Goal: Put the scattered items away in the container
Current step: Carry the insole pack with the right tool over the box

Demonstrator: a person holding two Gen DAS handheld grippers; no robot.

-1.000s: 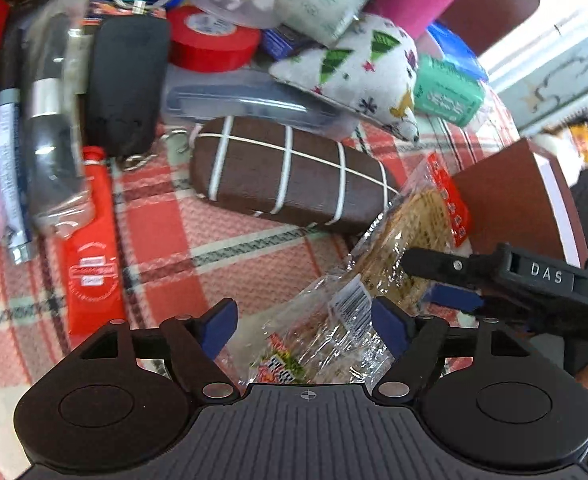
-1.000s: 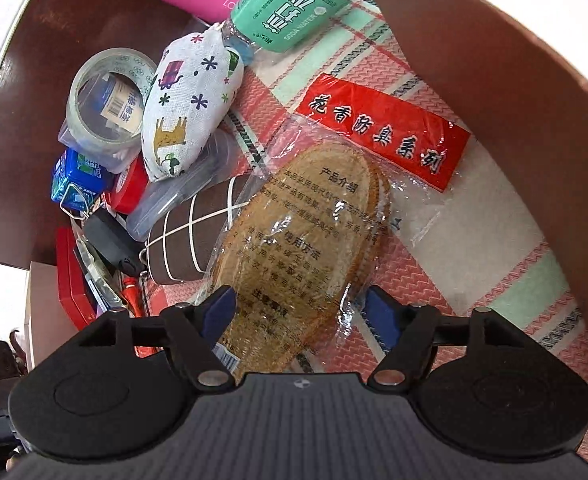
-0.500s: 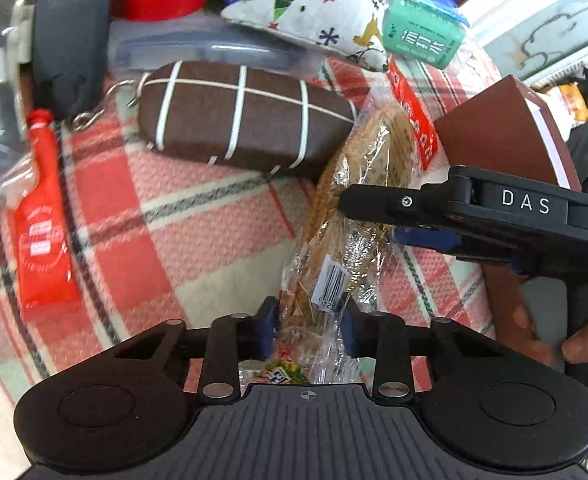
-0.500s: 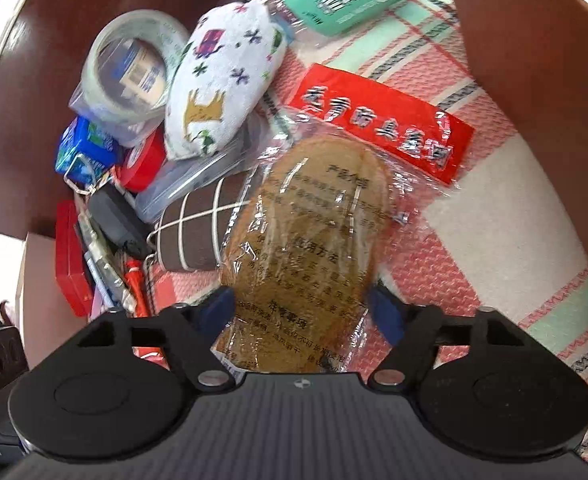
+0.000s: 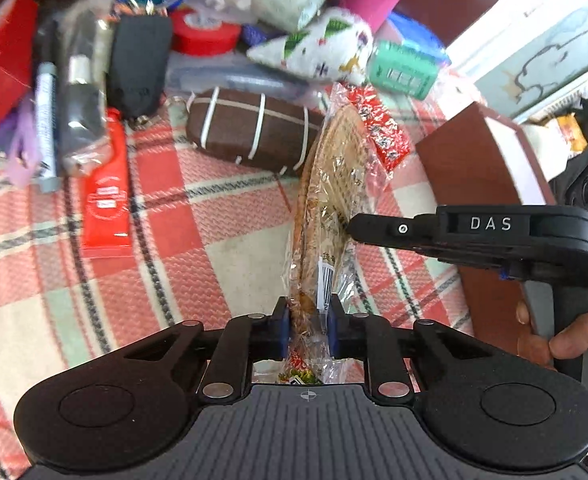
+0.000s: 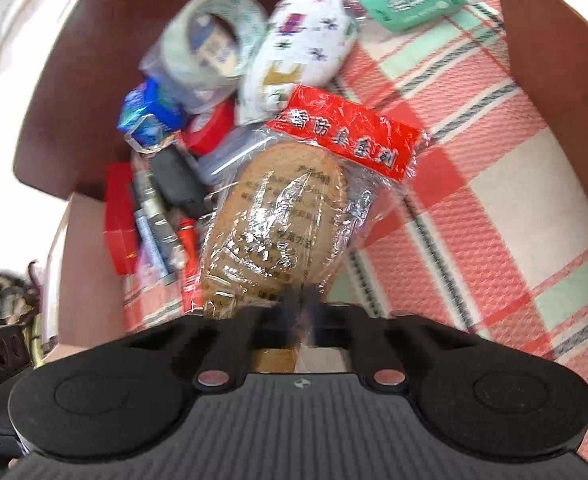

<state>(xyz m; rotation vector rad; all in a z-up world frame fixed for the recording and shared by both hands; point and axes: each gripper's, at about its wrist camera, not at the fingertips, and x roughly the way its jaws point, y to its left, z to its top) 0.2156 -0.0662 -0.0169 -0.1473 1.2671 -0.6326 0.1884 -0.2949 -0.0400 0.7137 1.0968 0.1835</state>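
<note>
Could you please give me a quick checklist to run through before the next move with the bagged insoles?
1. Left claw shut on the insole packet: ok.
2. Right claw shut on the same packet: ok, though blurred.
3. Packet lifted off the plaid cloth: cannot tell.
4. Packet free of the brown case: cannot tell.
5. Bare cloth inside the container wall: ok.

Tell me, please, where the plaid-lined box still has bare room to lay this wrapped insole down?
Bare plaid lining lies open between the clear-wrapped tan insole and the brown box wall. The far corner is crowded: clear tape roll, printed white pouch, brown striped case.
</note>
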